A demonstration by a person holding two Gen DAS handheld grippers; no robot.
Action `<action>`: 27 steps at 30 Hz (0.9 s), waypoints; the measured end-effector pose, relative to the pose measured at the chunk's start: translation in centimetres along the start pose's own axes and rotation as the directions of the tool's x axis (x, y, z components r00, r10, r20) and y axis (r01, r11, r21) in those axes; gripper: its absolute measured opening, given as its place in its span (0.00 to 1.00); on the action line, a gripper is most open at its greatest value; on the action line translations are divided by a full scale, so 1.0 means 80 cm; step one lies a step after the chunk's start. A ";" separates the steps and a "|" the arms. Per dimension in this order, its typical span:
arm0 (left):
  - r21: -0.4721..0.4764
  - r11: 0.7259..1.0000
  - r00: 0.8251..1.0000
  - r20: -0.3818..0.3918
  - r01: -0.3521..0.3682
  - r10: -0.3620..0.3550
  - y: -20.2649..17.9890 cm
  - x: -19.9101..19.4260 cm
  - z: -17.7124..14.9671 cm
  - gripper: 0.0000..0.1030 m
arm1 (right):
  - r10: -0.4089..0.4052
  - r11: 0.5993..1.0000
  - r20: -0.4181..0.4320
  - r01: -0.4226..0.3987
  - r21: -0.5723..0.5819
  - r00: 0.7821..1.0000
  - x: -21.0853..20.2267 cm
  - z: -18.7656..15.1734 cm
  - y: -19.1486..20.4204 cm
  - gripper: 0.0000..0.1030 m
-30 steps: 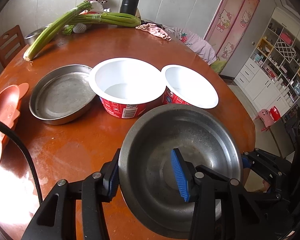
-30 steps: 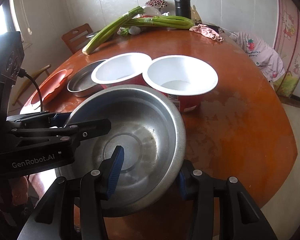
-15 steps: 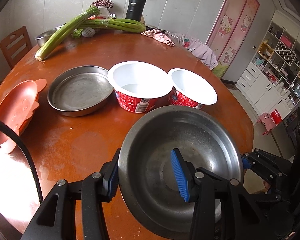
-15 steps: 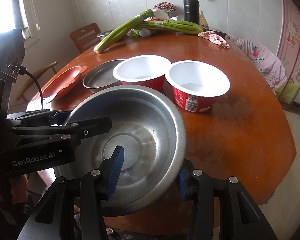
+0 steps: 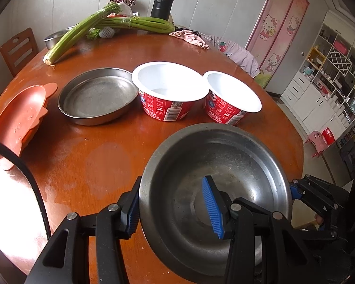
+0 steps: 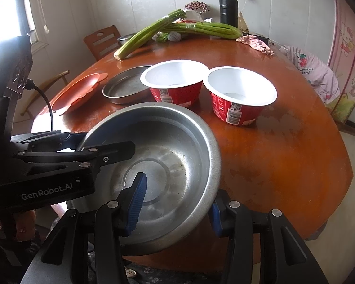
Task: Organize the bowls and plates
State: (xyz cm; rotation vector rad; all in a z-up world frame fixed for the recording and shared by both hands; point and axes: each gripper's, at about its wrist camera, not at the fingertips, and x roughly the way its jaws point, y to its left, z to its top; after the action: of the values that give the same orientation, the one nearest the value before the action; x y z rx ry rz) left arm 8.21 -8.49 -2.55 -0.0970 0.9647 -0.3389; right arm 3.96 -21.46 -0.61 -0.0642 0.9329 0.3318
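While both grippers clamp it, steel bowl (image 5: 224, 165) straddles their jaws.

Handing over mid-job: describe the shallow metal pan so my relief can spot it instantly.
On the round reddish-brown wooden table, find the two white-lined red paper bowls standing side by side. The shallow flat-bottomed steel pan sits on their left, before the orange plastic plate. Unlike the deep steel basin, it lies ungripped.

Dull, scuffed metal basin (image 5: 224, 165); glossy wooden table (image 5: 101, 156); matt orange plastic plate (image 5: 19, 116).
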 end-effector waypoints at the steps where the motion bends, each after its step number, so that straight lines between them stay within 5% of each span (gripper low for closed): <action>1: -0.002 1.000 1.000 -0.005 -0.003 0.003 0.001 0.002 0.000 0.46 | 0.001 1.000 -0.001 -0.001 0.001 1.000 0.001 -0.001 -0.001 0.48; 27: -0.001 1.000 1.000 0.003 -0.019 0.019 -0.003 0.006 0.000 0.47 | 0.056 0.998 -0.022 -0.055 0.037 0.998 0.016 -0.004 -0.018 0.49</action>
State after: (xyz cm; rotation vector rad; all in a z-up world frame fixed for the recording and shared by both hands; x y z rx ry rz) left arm 8.35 -8.89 -2.86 -0.0889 0.9625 -0.3205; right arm 4.80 -22.54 -1.95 -0.0084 0.9641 0.3663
